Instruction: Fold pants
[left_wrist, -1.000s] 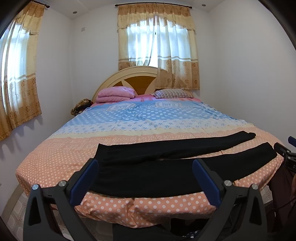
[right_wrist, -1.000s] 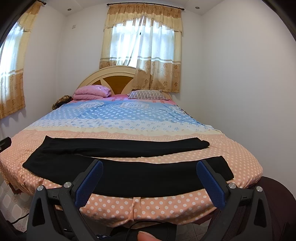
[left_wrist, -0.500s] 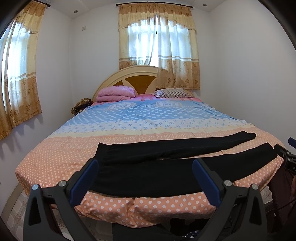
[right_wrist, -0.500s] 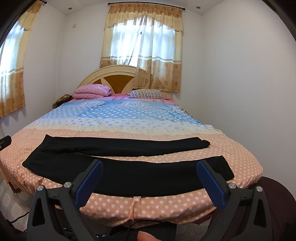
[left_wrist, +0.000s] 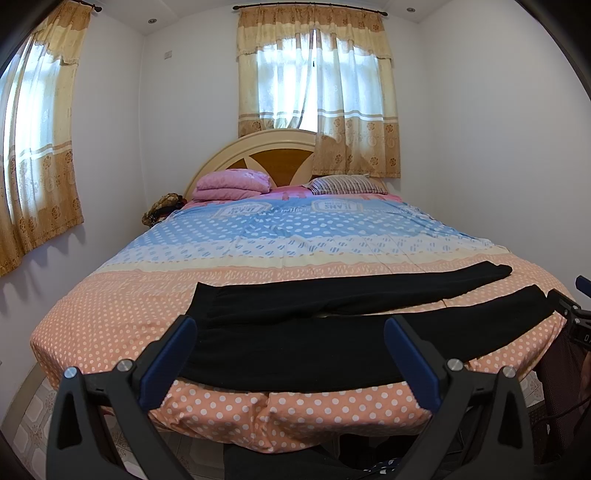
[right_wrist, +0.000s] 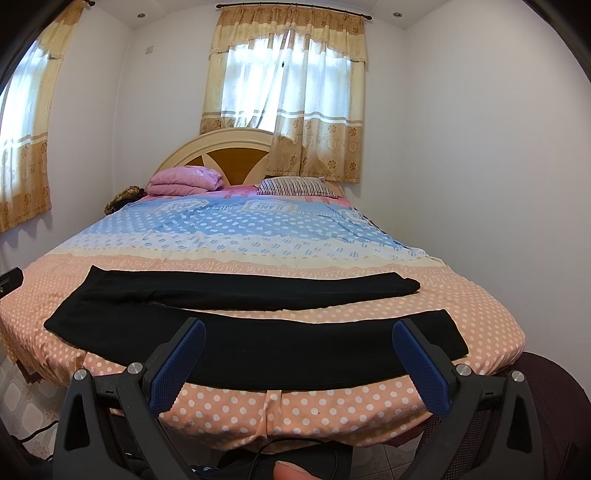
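Lying flat across foot of bed (left_wrist: 110, 317): black pants (left_wrist: 314, 343), unfolded, waistband toward 9 o'clock, both legs running toward 3 o'clock, far leg (right_wrist: 258, 288) and near leg (right_wrist: 295, 347) parted by a strip of dotted bedspread.

Hovering off the bed's near edge at 6 o'clock: left hand-held gripper (left_wrist: 290, 354), jaws spread wide, gripping nothing, clear of the fabric.

Hovering likewise: right hand-held gripper (right_wrist: 299, 354), jaws spread wide, nothing between them.

Resting at 12 o'clock by the headboard: pink folded blanket (left_wrist: 231, 184), striped pillow (left_wrist: 345, 184).
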